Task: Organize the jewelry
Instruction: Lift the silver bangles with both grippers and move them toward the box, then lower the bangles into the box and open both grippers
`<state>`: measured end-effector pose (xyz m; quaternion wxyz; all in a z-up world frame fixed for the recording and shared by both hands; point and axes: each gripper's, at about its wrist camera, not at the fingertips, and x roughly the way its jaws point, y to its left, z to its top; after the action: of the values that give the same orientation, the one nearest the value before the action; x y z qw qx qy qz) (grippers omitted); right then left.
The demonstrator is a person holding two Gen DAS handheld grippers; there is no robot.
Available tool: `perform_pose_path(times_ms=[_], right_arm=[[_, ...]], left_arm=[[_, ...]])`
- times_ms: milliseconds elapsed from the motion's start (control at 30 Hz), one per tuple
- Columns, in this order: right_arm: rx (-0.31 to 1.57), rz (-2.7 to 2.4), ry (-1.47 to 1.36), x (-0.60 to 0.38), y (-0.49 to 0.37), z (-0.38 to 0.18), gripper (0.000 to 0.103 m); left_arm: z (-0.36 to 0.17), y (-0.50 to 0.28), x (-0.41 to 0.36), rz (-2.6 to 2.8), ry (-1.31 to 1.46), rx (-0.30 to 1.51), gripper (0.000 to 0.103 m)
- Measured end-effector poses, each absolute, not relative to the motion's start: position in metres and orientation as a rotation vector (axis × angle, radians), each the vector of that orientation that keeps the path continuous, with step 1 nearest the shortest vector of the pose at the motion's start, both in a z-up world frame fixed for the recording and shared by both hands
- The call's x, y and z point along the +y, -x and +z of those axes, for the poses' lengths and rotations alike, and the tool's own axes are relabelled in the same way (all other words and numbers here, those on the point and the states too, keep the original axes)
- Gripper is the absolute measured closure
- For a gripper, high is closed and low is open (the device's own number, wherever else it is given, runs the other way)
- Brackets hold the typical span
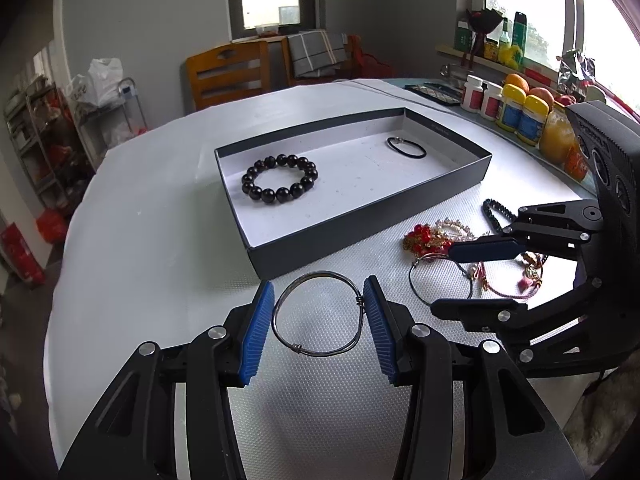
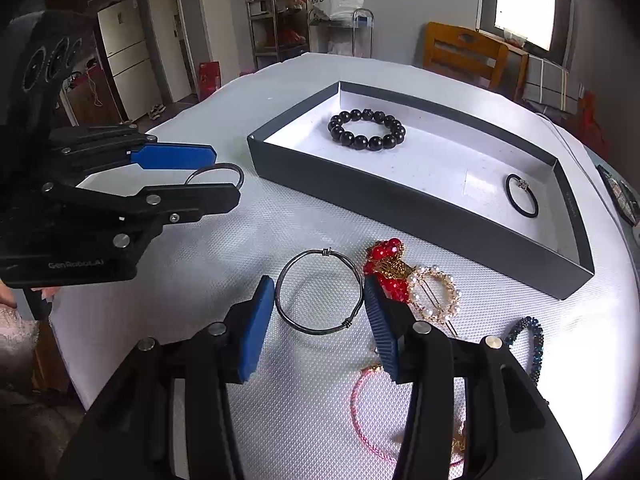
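Left wrist view: left gripper clamps thin dark wire bangle across its diameter. Grey open-top cardboard tray lies directly beyond, far side. Right gripper straddles 2nd wire bangle, near right; pad contact unclear.

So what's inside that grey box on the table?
Inside the grey box lie a black bead bracelet and a thin black hair tie. The near wall hides a strip of its floor.

Each camera sits on its own gripper and looks steeply down along the fingers, close over the bench. Both views share the grey tray, seen from opposite sides.
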<state>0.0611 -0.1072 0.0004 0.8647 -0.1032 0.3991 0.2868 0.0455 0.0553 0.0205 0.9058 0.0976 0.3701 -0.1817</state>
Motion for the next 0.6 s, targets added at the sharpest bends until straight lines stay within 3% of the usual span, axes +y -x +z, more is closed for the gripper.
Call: perform_pose_path(times_ms=[367,600], right_arm=[[0.708,0.512,0.147,-0.159,-0.087,0.053,0.057],[0.776,0.424,0.091,-0.196,-0.146,0.042,0.057]], left_arm=[[0.052,-0.076,0.034,-0.415,-0.221,0.728,0.054],[0.05,-0.127,0.021,-0.392,-0.229,0.785,0.054]])
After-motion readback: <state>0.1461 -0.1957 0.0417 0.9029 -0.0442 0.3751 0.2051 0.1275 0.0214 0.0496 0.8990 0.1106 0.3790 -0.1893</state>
